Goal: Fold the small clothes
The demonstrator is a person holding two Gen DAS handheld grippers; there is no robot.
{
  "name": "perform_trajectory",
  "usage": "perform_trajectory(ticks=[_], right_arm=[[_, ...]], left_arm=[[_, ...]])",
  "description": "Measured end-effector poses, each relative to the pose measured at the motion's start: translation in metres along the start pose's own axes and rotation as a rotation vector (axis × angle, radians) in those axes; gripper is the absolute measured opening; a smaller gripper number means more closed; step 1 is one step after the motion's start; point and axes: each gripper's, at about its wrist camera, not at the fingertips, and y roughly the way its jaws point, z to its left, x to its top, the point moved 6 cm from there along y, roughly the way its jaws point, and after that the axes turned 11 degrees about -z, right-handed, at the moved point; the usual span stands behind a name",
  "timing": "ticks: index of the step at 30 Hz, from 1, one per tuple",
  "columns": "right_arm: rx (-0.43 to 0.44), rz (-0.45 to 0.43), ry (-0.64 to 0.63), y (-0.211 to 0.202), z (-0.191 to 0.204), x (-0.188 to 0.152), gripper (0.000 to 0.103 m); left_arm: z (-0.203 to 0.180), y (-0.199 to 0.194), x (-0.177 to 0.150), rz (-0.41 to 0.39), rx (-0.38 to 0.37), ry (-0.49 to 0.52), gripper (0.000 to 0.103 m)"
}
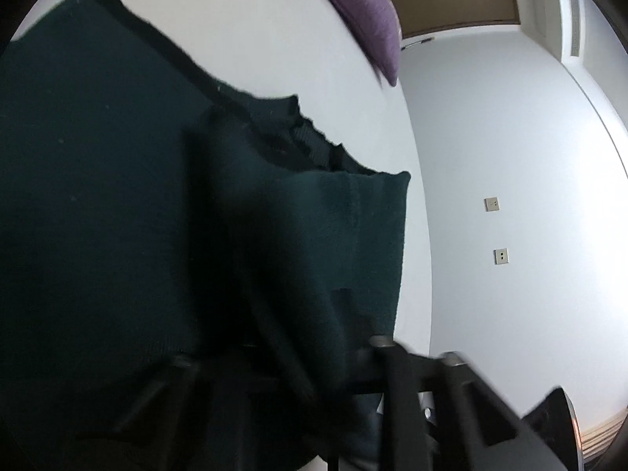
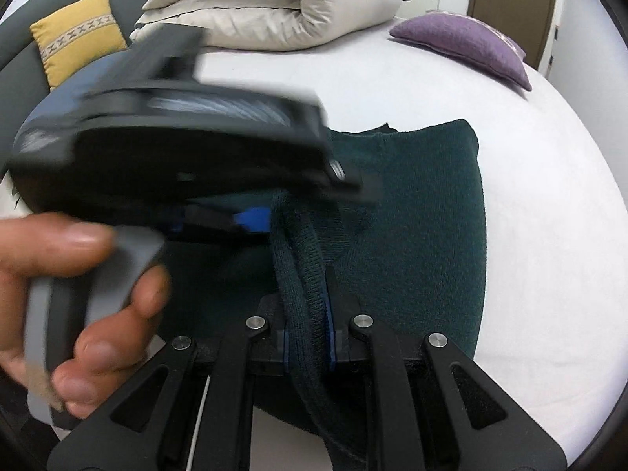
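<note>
A dark green knit garment [image 2: 424, 227] lies on the white bed [image 2: 530, 180]. My right gripper [image 2: 308, 298] is shut on a bunched ribbed edge of the garment [image 2: 302, 259], the fabric squeezed between its blue pads. My left gripper [image 2: 271, 216] crosses the right wrist view from the left, held by a hand [image 2: 78, 298], and its blue-tipped fingers [image 2: 255, 218] are shut on the same ribbed edge. In the left wrist view the garment [image 1: 117, 196] fills the frame and drapes over my left gripper [image 1: 298, 353], hiding its fingertips.
A purple cushion [image 2: 467, 47] lies at the far right of the bed; it also shows in the left wrist view [image 1: 365, 11]. A rolled cream duvet [image 2: 274, 4] and a yellow cushion [image 2: 78, 39] sit at the back. A white wall [image 1: 510, 157] stands beyond the bed.
</note>
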Motion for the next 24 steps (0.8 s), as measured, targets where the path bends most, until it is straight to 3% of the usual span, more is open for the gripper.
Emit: perform_trajectory(ticks=[3,5,8,9,10,15,19,24], right_arm=[[0.049,0.010,0.000,-0.016,0.006,-0.006,0.018],[0.140,-0.005,0.048,-0.037,0.006,-0.007,0.021],[0.300,-0.090,0.159,-0.080,-0.007,-0.005,0.034],[0.324,-0.142,0.202,-0.095,-0.018,-0.003,0.052],[0.324,-0.174,0.224,-0.101,-0.027,-0.001,0.063],[0.269,-0.184,0.373,-0.085,-0.066,-0.003,0.063],[0.198,-0.130,0.291,-0.043,-0.055,-0.006,0.062],[0.200,-0.086,0.213,-0.007,-0.021,-0.017,0.062]], left_arm=[[-0.001,-0.006,-0.001,-0.006,-0.011,0.010,0.014],[0.001,-0.016,0.002,-0.006,-0.024,0.007,0.014],[0.007,-0.032,0.009,0.004,-0.032,0.013,0.014],[0.009,-0.040,0.014,0.002,-0.029,0.021,0.014],[0.010,-0.044,0.018,-0.003,-0.023,0.029,0.013],[0.024,-0.079,0.044,-0.007,0.022,0.078,0.013],[0.042,-0.098,0.065,-0.015,0.066,0.087,0.013],[0.062,-0.109,0.082,-0.025,0.069,0.055,0.013]])
